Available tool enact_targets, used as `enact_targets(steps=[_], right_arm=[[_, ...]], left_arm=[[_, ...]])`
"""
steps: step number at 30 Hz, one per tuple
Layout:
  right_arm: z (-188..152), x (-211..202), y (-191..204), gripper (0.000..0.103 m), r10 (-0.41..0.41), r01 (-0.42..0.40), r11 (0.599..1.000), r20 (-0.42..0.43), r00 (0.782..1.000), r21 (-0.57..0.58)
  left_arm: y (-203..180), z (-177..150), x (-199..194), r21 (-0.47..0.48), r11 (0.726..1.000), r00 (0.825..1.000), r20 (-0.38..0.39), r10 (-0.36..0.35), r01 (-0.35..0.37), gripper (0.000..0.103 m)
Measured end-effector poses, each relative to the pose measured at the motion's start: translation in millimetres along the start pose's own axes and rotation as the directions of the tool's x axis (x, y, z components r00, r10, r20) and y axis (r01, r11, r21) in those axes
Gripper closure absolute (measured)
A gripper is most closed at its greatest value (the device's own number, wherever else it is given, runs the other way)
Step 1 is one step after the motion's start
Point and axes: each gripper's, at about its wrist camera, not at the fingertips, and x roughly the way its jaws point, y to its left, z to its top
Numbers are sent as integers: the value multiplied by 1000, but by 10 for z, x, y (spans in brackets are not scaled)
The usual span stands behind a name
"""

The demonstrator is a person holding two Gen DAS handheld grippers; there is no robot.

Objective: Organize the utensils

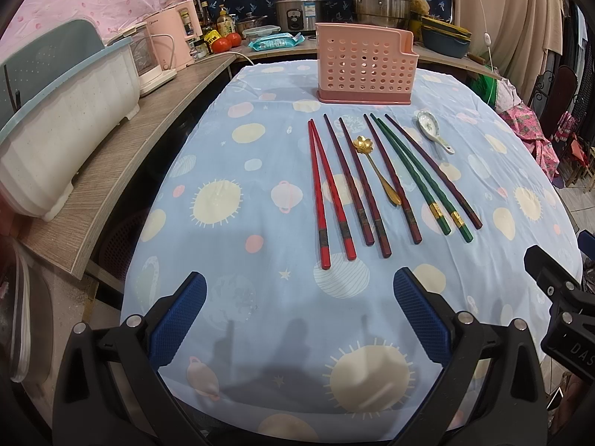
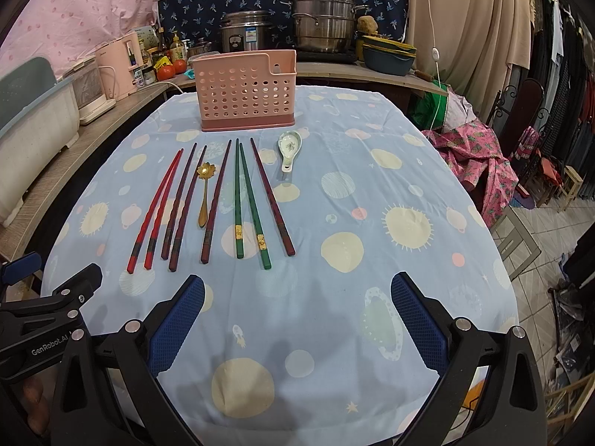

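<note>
Red, maroon and green chopsticks (image 1: 375,182) are lying side by side on the table (image 1: 230,245), tips pointing toward the pink holder (image 1: 364,65). Both the left gripper (image 1: 299,319) and right gripper (image 2: 297,321) are hovering spread wide, empty.

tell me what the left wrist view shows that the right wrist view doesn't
Only the left wrist view shows the wet-wipes pack on the counter and the clear-lidded container behind it; it also catches the right gripper's body at its right edge.

Only the right wrist view shows the tiled floor, the hanging clothes at far right, and the left gripper's body at its left edge.

Both show the pink utensil holder, red chopsticks, green chopsticks, gold spoon, ceramic spoon, and open grippers: left, right.
</note>
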Motion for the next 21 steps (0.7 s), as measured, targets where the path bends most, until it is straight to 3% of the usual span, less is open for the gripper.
enact_targets(steps=[21], right_arm=[[15, -3, 9, 7, -1, 1, 1000, 2, 1000, 0]], left_arm=[[-7, 3, -2, 2, 1000, 1000, 1, 0, 0, 7]])
